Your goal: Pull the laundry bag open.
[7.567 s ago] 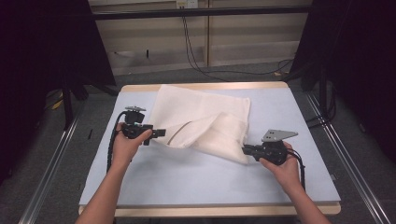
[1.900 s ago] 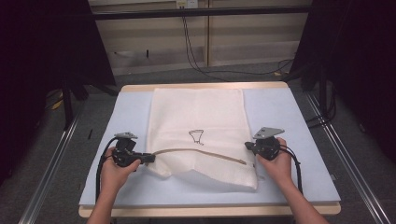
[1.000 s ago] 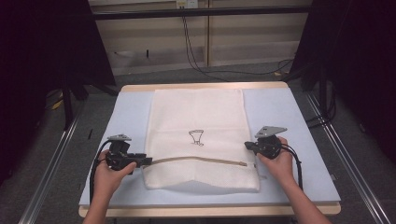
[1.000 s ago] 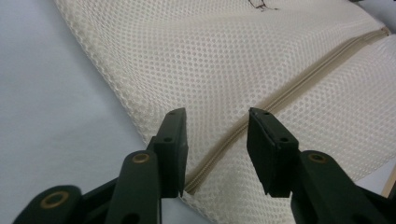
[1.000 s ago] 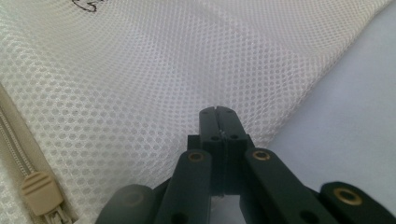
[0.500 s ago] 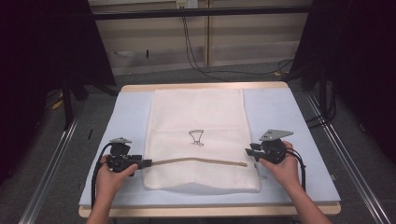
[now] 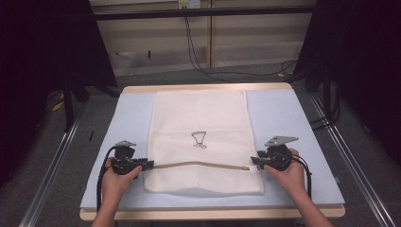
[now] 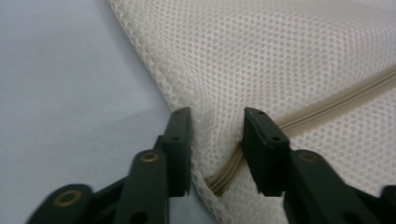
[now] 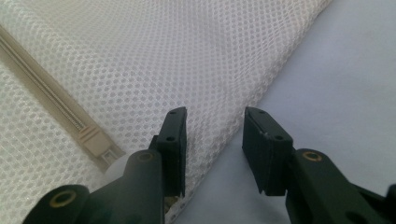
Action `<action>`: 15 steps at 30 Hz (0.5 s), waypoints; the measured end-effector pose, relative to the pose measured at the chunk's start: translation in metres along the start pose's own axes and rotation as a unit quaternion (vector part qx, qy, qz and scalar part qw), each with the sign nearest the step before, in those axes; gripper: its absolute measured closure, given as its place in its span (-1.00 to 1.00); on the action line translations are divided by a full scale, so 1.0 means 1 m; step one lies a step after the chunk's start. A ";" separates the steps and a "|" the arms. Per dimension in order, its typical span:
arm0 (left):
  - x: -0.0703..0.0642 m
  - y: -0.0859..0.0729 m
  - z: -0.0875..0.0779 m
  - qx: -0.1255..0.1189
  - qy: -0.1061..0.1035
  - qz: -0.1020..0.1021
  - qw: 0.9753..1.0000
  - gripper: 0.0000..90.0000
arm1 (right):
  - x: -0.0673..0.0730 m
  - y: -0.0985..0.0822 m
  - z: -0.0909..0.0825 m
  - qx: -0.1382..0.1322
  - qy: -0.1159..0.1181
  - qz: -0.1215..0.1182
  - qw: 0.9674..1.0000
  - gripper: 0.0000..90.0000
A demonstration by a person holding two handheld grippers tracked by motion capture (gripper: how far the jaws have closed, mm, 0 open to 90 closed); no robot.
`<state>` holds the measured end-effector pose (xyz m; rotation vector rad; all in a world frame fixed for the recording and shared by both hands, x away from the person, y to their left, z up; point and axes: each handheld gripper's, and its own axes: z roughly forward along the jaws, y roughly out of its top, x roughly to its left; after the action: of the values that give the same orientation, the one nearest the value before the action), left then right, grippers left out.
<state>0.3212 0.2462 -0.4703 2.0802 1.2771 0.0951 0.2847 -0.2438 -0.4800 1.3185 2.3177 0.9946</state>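
In the high view, a cream mesh bag (image 7: 203,137) lies flat on the pale blue table mat (image 7: 288,118), rectangular, with a small dark drawing in its middle and a beige zipper (image 7: 198,164) crossing it near the front edge. The left gripper (image 7: 142,165) is at the bag's left edge and the right gripper (image 7: 255,162) at its right edge, each held in one hand. In the left gripper view, the bag's fabric (image 8: 280,56) is a fine net of small round holes with a stitched border. The left gripper (image 8: 217,123) has just been closing its jaws; the edge of the bag with the zipper (image 8: 327,100) end stands between them, but I cannot tell if the pads press it. In the right gripper view, the same net looks whiter, and the zipper (image 9: 51,98) ends in a flat ribbed stop. The right gripper (image 9: 215,123) has just been opening; its jaws stand apart over the bag's border (image 9: 261,93), with a gap, holding nothing.
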 end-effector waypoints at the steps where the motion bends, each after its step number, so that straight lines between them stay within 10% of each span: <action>1: 0.000 0.000 0.000 0.004 0.004 0.004 1.000 0.72 | 0.000 0.000 0.001 -0.002 0.001 -0.001 1.000 0.33; 8: -0.001 0.006 0.000 0.021 0.011 -0.007 1.000 0.94 | 0.001 0.003 0.002 -0.004 0.018 -0.004 1.000 0.89; 15: 0.013 0.006 -0.011 0.008 0.011 -0.032 0.999 0.95 | 0.000 0.007 0.007 -0.011 0.028 -0.007 1.000 0.94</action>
<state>0.3285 0.2605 -0.4620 2.0558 1.3599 0.0803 0.2929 -0.2382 -0.4805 1.2793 2.3479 1.0626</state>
